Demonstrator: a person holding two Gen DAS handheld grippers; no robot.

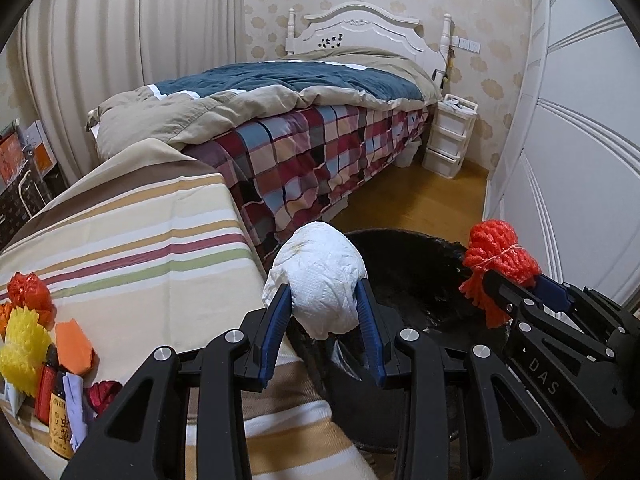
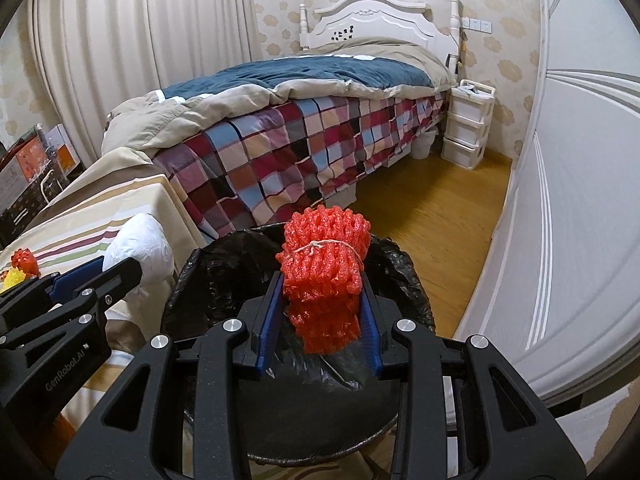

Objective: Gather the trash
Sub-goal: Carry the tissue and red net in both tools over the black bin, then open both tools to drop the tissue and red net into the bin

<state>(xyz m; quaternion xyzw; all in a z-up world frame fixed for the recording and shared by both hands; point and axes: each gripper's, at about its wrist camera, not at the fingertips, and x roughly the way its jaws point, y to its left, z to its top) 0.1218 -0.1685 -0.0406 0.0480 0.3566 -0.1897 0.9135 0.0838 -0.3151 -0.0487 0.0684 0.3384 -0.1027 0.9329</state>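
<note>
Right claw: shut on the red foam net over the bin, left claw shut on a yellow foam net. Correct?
Not quite. The left claw is shut on a white paper wad, not a yellow net; the left wrist view shows it. The yellow net lies on the table. The right claw does hold the red foam net over the bin.

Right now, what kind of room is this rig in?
Most likely a home bedroom: a made bed with a white headboard, a small drawer unit beside it, and a wardrobe door on the right.
</note>
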